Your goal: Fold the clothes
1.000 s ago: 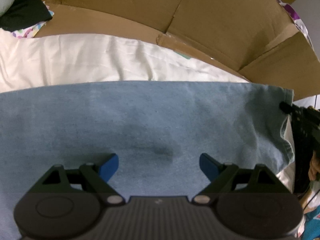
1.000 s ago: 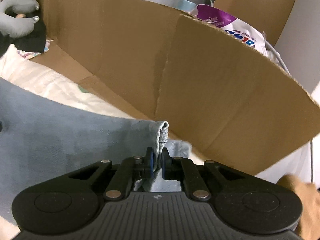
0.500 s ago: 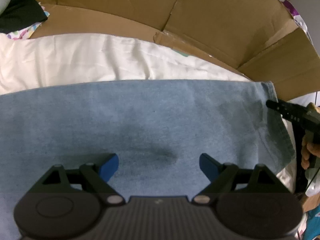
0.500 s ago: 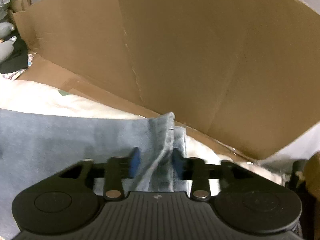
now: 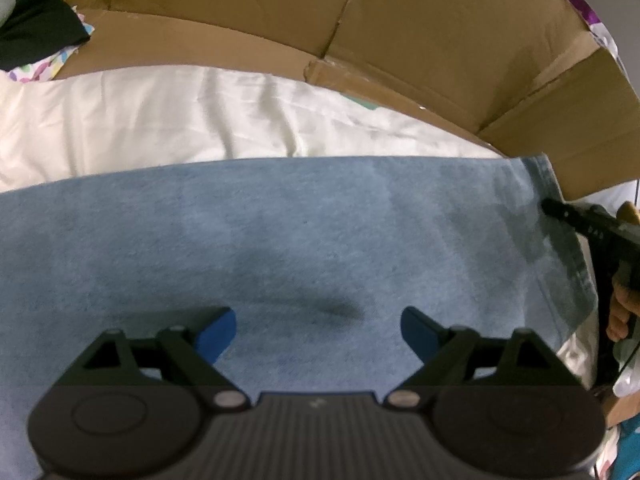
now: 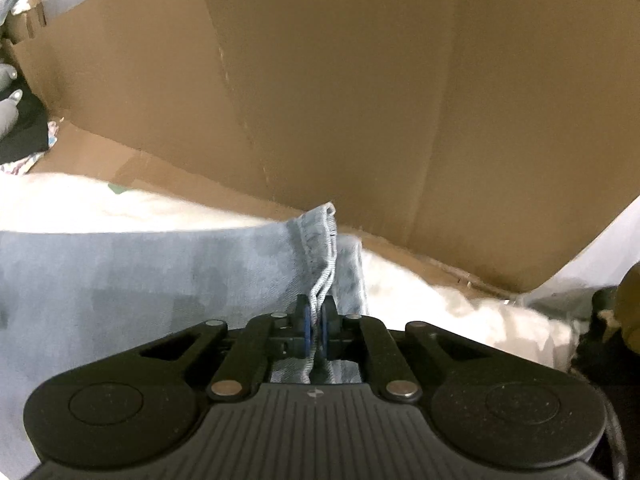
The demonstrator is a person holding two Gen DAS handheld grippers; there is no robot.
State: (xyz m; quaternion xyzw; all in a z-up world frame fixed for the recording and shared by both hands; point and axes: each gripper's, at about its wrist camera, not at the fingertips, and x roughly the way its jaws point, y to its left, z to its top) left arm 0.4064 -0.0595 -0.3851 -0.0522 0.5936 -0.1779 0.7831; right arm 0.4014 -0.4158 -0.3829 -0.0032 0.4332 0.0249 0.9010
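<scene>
A light blue denim garment (image 5: 280, 248) lies spread flat on a white sheet (image 5: 180, 116). My left gripper (image 5: 318, 330) is open and empty, its blue-padded fingers hovering low over the middle of the cloth. My right gripper (image 6: 315, 322) is shut on the garment's hemmed right edge (image 6: 320, 240), which stands up in a pinched fold between the pads. The right gripper also shows in the left wrist view (image 5: 588, 220) at the cloth's far right edge.
Brown cardboard walls (image 5: 400, 28) stand close behind the sheet and curve round the right side (image 6: 360, 100). A black garment and a patterned cloth (image 5: 36, 36) lie at the far left. A hand (image 5: 620, 312) shows at the right edge.
My right gripper was shut a second ago, opened partly around the hem half a second ago, and is shut on it again. The cloth's right edge lies flatter. My left gripper stayed open and still.
</scene>
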